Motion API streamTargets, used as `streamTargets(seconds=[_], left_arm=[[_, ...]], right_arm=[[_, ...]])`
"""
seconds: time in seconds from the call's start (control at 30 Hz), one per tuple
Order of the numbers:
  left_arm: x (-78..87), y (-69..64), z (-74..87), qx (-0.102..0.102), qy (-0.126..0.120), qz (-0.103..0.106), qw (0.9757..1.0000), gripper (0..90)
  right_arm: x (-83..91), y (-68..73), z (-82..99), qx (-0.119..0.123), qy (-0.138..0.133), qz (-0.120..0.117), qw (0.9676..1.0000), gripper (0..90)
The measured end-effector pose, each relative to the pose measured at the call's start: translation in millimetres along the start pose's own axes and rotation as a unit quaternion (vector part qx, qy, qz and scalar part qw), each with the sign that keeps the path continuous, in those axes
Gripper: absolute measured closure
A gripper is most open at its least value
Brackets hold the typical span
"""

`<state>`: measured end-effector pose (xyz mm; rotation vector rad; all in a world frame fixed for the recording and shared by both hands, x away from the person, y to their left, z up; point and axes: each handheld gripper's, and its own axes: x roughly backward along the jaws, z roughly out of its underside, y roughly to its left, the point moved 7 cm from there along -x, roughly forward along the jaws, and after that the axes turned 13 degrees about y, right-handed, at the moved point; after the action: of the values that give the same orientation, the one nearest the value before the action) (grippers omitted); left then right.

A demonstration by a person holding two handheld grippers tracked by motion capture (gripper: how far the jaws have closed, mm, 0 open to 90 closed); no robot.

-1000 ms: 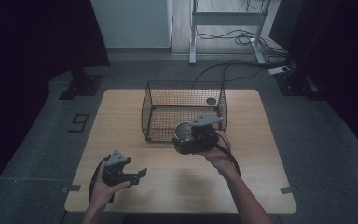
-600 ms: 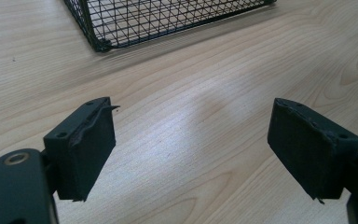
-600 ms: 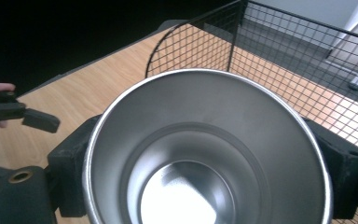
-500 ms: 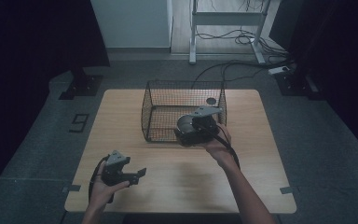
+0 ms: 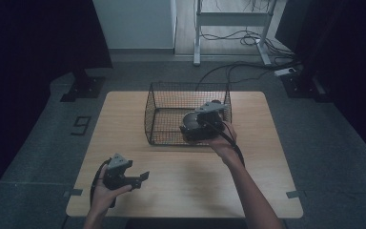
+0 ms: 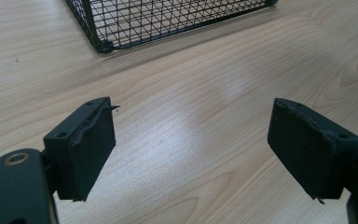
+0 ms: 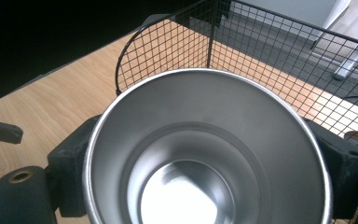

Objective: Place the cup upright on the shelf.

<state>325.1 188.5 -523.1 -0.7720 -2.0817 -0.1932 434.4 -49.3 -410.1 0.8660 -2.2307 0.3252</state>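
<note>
Pale wooden table (image 5: 133,119) at the frame's centre, on grey floor (image 5: 38,143). Directly on it: black wire basket (image 5: 162,102) in the upper middle, standing on the far half of the tabletop. Near half bare wood. Grey tape tabs at lower left and right edges.

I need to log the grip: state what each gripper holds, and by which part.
The right gripper holds a metal cup, its jaws clamped on the cup's outer wall on opposite sides, at the wire basket. The left gripper is open and holds nothing.
</note>
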Motion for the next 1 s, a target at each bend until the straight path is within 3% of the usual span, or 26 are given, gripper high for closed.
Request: streamTargets(seconds=[1.0], left_arm=[[2.8,2.5,-0.1,0.003,-0.004,0.000,1.0000,15.4]], right_arm=[[-12.2,-20.0,-19.2,-0.018,0.009,0.011,0.9997,13.3]])
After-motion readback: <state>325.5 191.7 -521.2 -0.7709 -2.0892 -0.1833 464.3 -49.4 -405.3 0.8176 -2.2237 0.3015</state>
